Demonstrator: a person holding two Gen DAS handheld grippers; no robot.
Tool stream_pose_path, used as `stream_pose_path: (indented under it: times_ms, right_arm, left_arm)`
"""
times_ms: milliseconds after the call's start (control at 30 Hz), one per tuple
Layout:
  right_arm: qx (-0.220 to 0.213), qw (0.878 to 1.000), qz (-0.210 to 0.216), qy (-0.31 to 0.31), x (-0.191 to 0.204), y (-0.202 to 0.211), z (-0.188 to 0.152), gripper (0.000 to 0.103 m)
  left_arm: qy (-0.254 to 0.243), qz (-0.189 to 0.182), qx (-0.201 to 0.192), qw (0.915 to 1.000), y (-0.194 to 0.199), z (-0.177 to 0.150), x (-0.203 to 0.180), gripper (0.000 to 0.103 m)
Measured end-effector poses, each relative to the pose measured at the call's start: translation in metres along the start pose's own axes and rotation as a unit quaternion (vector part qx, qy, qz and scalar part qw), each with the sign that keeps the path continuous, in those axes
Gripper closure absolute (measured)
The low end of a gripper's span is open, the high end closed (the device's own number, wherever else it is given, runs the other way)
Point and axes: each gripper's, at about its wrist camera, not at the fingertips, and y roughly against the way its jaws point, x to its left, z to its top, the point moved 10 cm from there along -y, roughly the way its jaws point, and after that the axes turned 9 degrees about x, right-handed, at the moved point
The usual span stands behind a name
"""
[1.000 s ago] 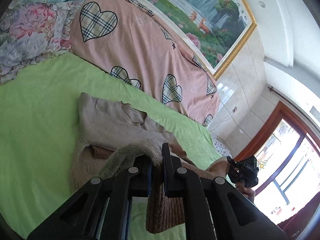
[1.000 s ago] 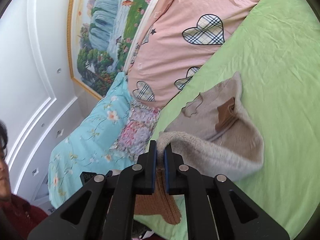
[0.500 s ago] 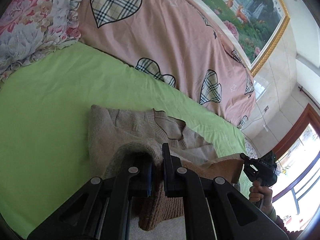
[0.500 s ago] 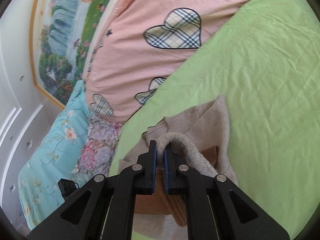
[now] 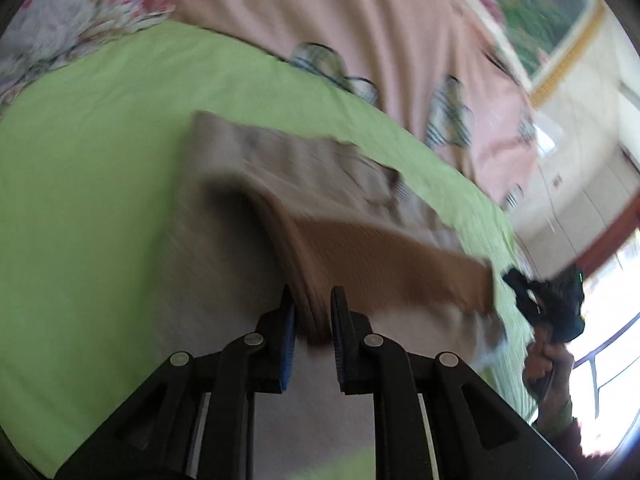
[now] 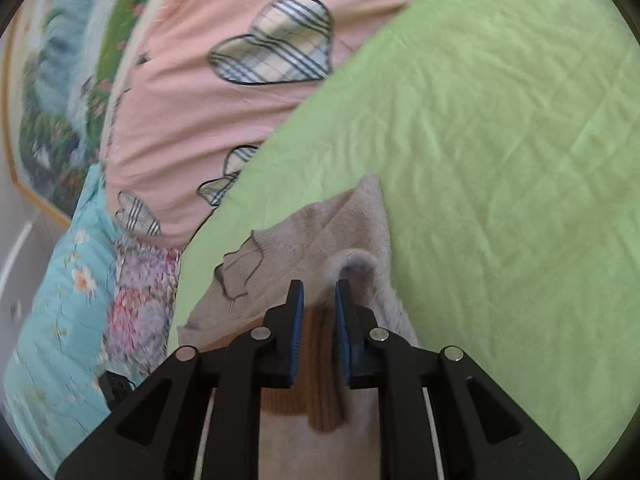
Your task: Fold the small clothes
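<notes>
Sweater (image 5: pixel 304 184) sits mid-frame in my left wrist view, beige knit on the green sheet (image 5: pixel 100 160), and lower centre in my right wrist view (image 6: pixel 320 240). Bottom hem with the brown ribbed band (image 5: pixel 400 272) is doubled up over the body, neckline toward the pink heart-print quilt (image 6: pixel 192 112) at upper left of the right view.

Step in hand, as I read it: laying down the bottom-to-top fold and letting go.

My left gripper (image 5: pixel 312 320) has its jaws parted a little; brown ribbing sits in the gap, but the frame is blurred, so I cannot tell whether it is pinched or slipping free. My right gripper (image 6: pixel 319 312) is parted by a similar narrow gap, nothing clamped that I can see; the fold's rounded grey edge (image 6: pixel 356 268) lies just beyond its right fingertip.

Right gripper also shows at the right edge of the left view (image 5: pixel 548 300), at the far end of the brown band.

Next move, I judge: back both grippers off cleanly without dragging the knit, then take a side edge for the crosswise fold. Soft knit, likely to snag on the pads.
</notes>
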Motion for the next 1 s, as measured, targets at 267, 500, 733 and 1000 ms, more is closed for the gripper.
stream_pose_path:
  times_ms: [267, 500, 733, 1000]
  right_arm:
    - [0.207, 0.958, 0.017, 0.198, 0.082, -0.08, -0.115, 0.085]
    - [0.183, 0.964, -0.043, 0.187, 0.051, -0.1, -0.074, 0.085]
    - [0.106, 0.98, -0.097, 0.14, 0.026, -0.106, 0.011, 0.085]
    - [0.003, 0.994, -0.106, 0.027, -0.025, -0.063, 0.049, 0.085]
  left_arm:
    - [-0.103, 0.007, 0.099, 0.9897, -0.08, -0.033, -0.072, 0.082]
    - [-0.11, 0.052, 0.095, 0.988, -0.091, 0.013, -0.051, 0.085]
    - [-0.017, 0.11, 0.034, 0.9932, -0.083, 0.104, 0.02, 0.085]
    - [0.111, 0.071, -0.015, 0.9911, -0.06, 0.115, 0.083, 0.085]
